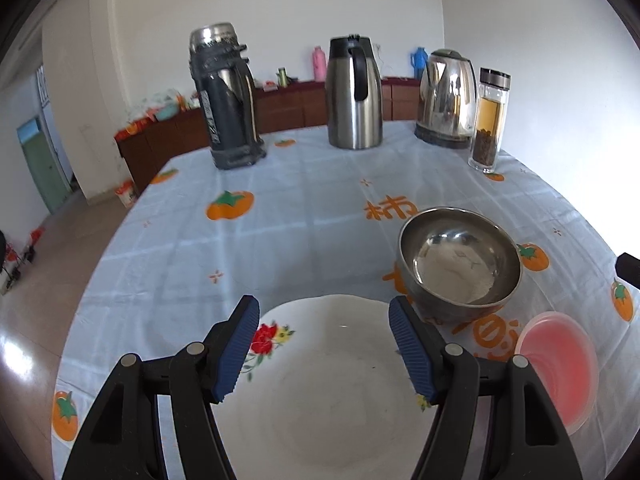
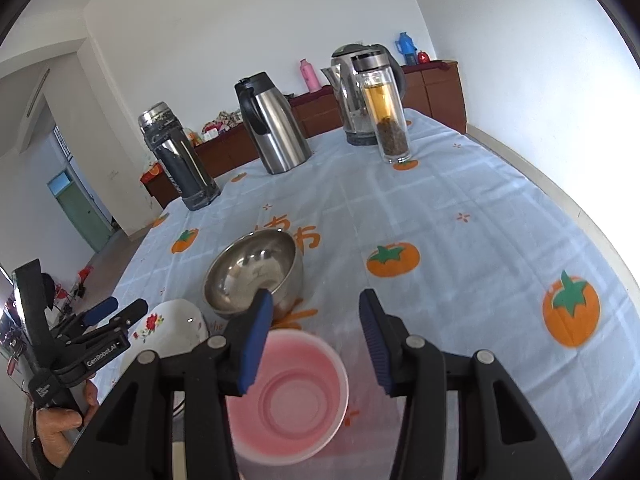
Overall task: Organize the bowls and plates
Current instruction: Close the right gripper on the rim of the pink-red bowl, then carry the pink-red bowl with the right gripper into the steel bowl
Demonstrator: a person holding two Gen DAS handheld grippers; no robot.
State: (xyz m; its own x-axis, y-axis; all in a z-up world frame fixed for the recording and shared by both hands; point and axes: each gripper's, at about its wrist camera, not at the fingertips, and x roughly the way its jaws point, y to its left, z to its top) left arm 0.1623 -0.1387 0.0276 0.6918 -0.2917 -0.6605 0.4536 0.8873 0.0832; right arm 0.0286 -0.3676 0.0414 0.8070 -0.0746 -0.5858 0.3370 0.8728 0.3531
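A white bowl with a red flower print [image 1: 328, 380] sits near the table's front edge; it also shows in the right wrist view [image 2: 172, 328]. My left gripper [image 1: 322, 312] is open, its fingers straddling the white bowl from above, empty. A steel bowl [image 1: 460, 264] stands just beyond, also seen in the right wrist view [image 2: 252, 272]. A translucent pink plastic bowl [image 2: 288, 396] sits to the right, at the left wrist view's edge [image 1: 560, 364]. My right gripper [image 2: 316, 312] is open over the pink bowl, empty.
The table has a light blue persimmon-print cloth [image 1: 280, 216]. At its far side stand a dark thermos [image 1: 224, 96], a steel carafe [image 1: 354, 92], an electric kettle [image 1: 446, 96] and a glass tea bottle [image 1: 490, 120]. A wooden sideboard [image 1: 280, 112] stands behind.
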